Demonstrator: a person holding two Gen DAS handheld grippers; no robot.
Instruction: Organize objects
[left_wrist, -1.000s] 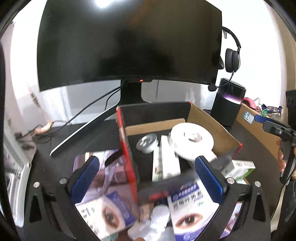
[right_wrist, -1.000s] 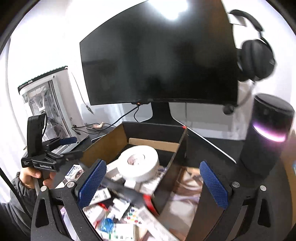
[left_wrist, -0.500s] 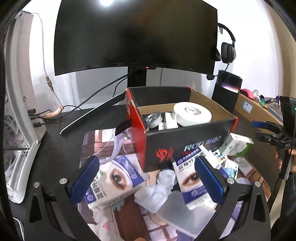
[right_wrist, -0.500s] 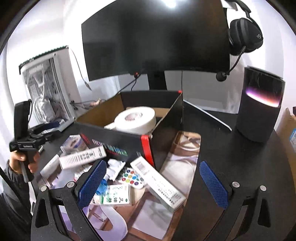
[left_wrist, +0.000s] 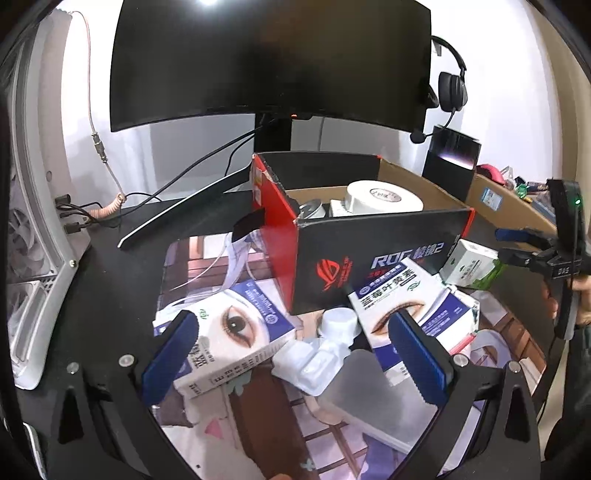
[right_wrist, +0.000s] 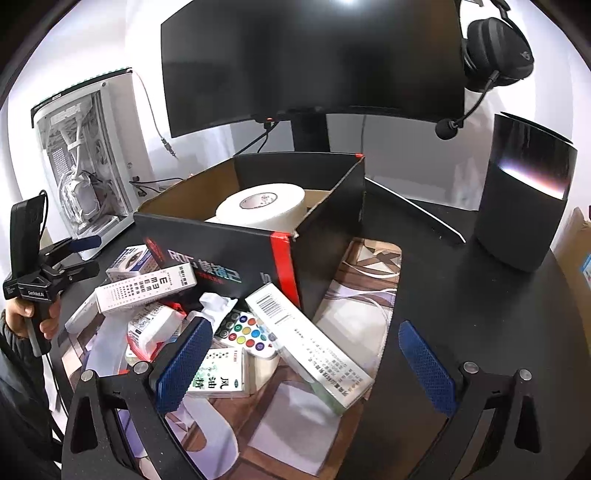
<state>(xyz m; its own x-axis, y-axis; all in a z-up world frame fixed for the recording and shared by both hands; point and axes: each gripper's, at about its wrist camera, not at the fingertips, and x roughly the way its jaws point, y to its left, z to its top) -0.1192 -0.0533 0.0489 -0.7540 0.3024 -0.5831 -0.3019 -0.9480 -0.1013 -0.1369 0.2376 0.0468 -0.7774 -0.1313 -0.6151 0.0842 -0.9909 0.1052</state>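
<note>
An open black and red carton (left_wrist: 373, 258) stands on the desk mat with a white tape roll (left_wrist: 380, 197) and a small round tin inside. In front of it lie two eye-print boxes (left_wrist: 236, 332) (left_wrist: 413, 306), a white plastic blister (left_wrist: 325, 354) and a green and white box (left_wrist: 469, 264). My left gripper (left_wrist: 295, 365) hangs open above these, holding nothing. In the right wrist view the carton (right_wrist: 221, 243) has an eye-chart box (right_wrist: 144, 288), a long barcoded box (right_wrist: 306, 343) and a colour-dot card (right_wrist: 247, 332) piled before it. My right gripper (right_wrist: 303, 365) is open and empty over the pile.
A curved monitor (right_wrist: 314, 59) on its stand is behind the carton, with a headset (right_wrist: 495, 55) hung at its right. A black cylinder speaker (right_wrist: 524, 195) stands right, a white PC case (right_wrist: 88, 155) left. A brown cardboard box (left_wrist: 506, 199) sits far right. Cables trail at the back left.
Both grippers have drawn back and down from over the carton to in front of it, so the loose boxes now lie under the fingers. Both stay open.
</note>
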